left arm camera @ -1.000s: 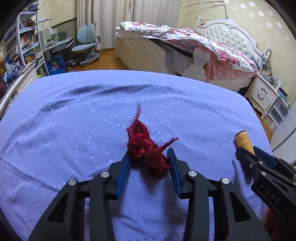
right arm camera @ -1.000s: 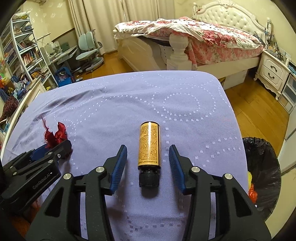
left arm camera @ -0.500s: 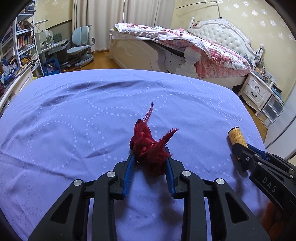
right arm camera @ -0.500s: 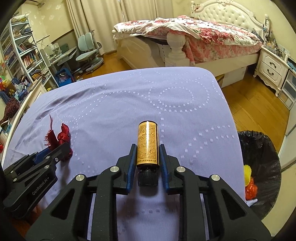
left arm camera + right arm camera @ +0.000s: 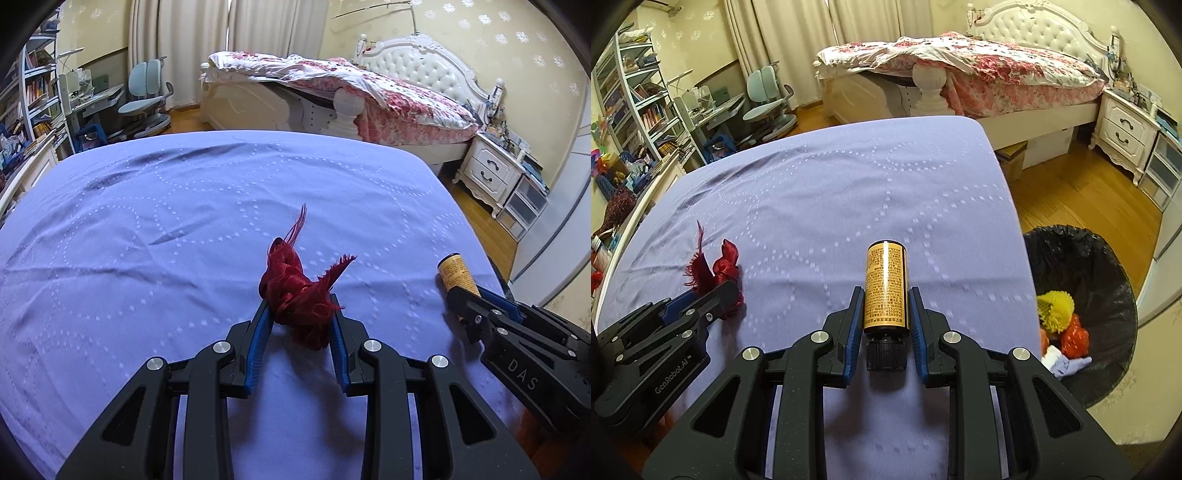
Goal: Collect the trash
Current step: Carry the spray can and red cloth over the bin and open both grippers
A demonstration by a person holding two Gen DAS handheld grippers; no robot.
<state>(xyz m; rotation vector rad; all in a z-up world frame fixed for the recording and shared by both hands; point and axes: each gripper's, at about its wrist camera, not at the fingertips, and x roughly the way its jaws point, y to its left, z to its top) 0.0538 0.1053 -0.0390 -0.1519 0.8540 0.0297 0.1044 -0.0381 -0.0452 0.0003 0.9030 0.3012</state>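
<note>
The left hand-held gripper (image 5: 300,308) is seen closed onto a crumpled red ribbon scrap (image 5: 295,291), whose frayed ends stick up above the blue pads; the scrap is pinched between the fingers near the front edge of the bench (image 5: 147,221), roughly midway along it. The right hand-held gripper (image 5: 886,306) is closed tight on a small amber bottle (image 5: 885,288), which lies pointing away from the camera with its black cap toward the gripper body, close to the bench's front right corner. The pick-up step is judged to be in hand, with both pieces of trash clamped and apparently just clear of the purple cloth. Beyond the right edge of the bench, on the wooden floor, a black-lined trash bin (image 5: 1108,258) stands with yellow, red and white scraps already inside. The next move is judged to call for both loads to be carried over that right edge and released above the bin, the bottle first as the nearer. Compared with a second ago, both pairs of fingers, then spread wide around their targets, have been drawn in until contact was made.
</note>
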